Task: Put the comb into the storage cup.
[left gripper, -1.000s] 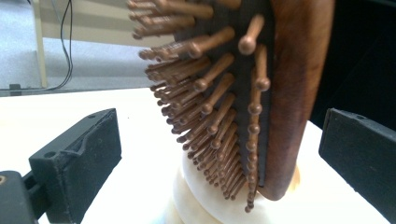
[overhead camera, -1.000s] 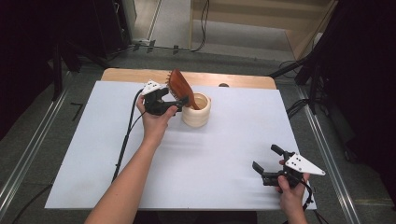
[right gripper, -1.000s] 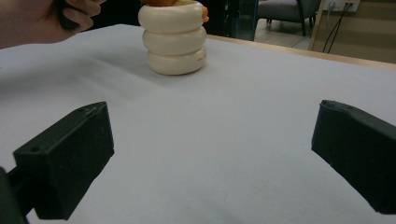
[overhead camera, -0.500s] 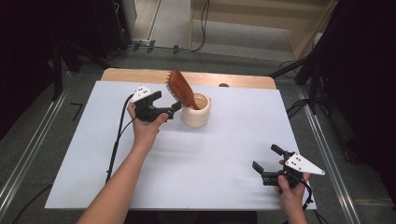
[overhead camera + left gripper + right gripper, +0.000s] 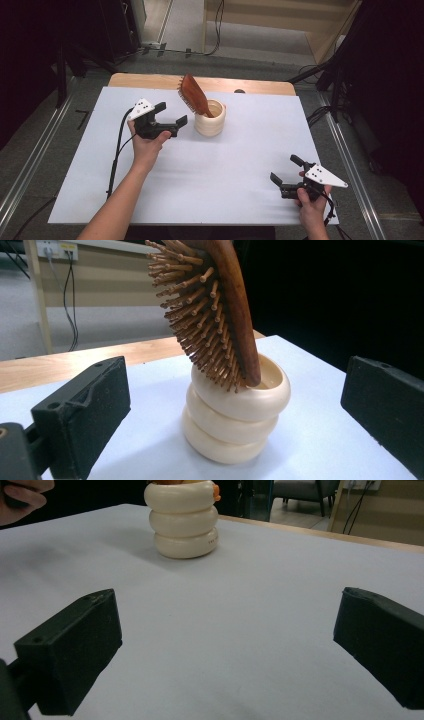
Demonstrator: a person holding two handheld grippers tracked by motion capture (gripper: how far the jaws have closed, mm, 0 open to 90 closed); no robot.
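One wooden hairbrush point(image 5: 195, 95) stands handle-down, tilted, in a cream ribbed cup point(image 5: 210, 118) near the surface's point(image 5: 240, 150) far edge. Left gripper point(image 5: 170, 114), fingers apart, sits just beside the cup w/o touching. Right gripper point(image 5: 284, 170), fingers also apart, hovers near the front right corner.

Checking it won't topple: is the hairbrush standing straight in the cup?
Tilted. The hairbrush sits handle-down in the cream cup, its head leaning over the rim, bristles downward.

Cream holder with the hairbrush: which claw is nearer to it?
Left. The left claw sits open just beside the cream holder; the right claw is far off, near the table's front right corner.
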